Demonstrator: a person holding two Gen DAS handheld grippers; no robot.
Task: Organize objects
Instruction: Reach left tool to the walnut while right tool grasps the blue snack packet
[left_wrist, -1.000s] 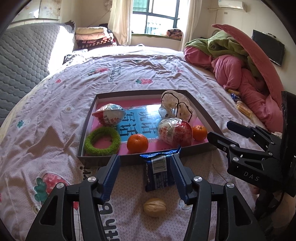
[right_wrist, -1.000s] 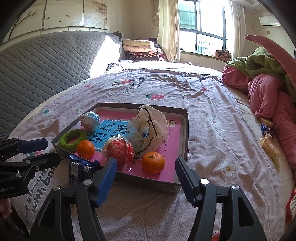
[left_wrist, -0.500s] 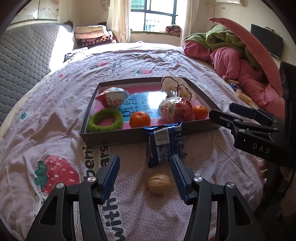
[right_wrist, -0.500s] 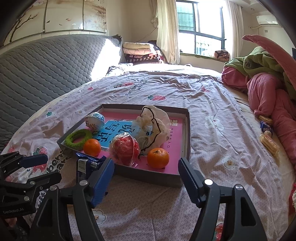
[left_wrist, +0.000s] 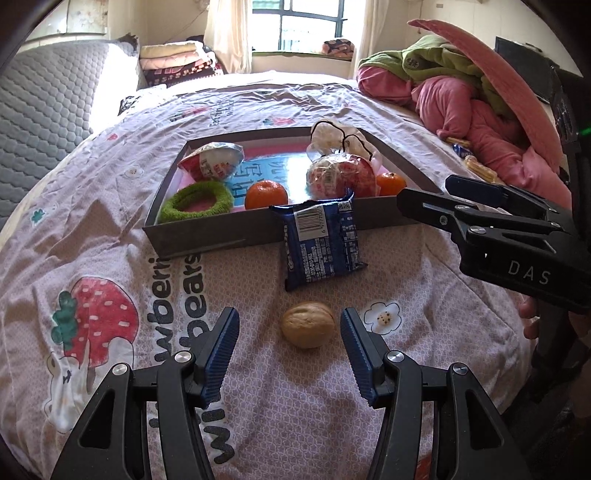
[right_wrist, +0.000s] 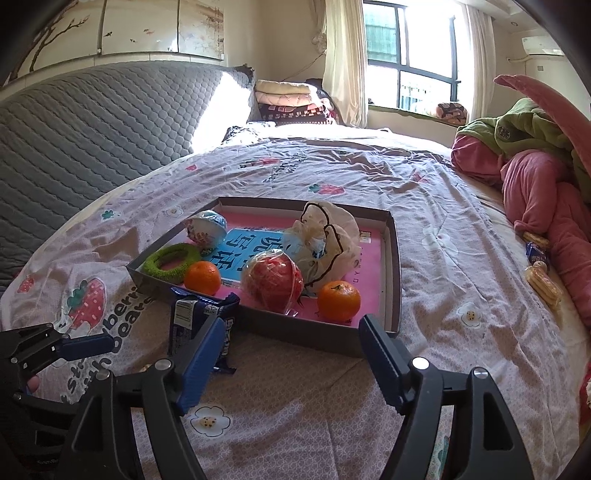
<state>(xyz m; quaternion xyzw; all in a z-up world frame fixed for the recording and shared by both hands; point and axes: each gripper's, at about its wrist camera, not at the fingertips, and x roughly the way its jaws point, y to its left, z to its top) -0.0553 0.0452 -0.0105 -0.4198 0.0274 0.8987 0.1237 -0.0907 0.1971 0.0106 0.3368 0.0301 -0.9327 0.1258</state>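
A grey tray (left_wrist: 207, 236) (right_wrist: 393, 258) with a pink floor lies on the bed. It holds a green ring (left_wrist: 197, 199), two oranges (left_wrist: 266, 194) (right_wrist: 338, 300), a wrapped red ball (right_wrist: 272, 281), a foil egg (left_wrist: 212, 160) and a white bag (right_wrist: 325, 236). A blue snack packet (left_wrist: 321, 243) (right_wrist: 192, 314) leans on the tray's near wall. A walnut (left_wrist: 308, 324) lies on the sheet between the open jaws of my left gripper (left_wrist: 290, 325). My right gripper (right_wrist: 291, 332) is open and empty, near the tray's near wall.
The sheet (left_wrist: 110, 258) is printed with strawberries and words. A pile of pink and green bedding (left_wrist: 480, 92) lies at the right, with snack packets (right_wrist: 539, 266) beside it. A grey quilted headboard (right_wrist: 92, 122) stands at the left.
My left gripper has drawn back from the blue packet, and its open jaws now flank the walnut. My right gripper has drawn back a little from the tray.
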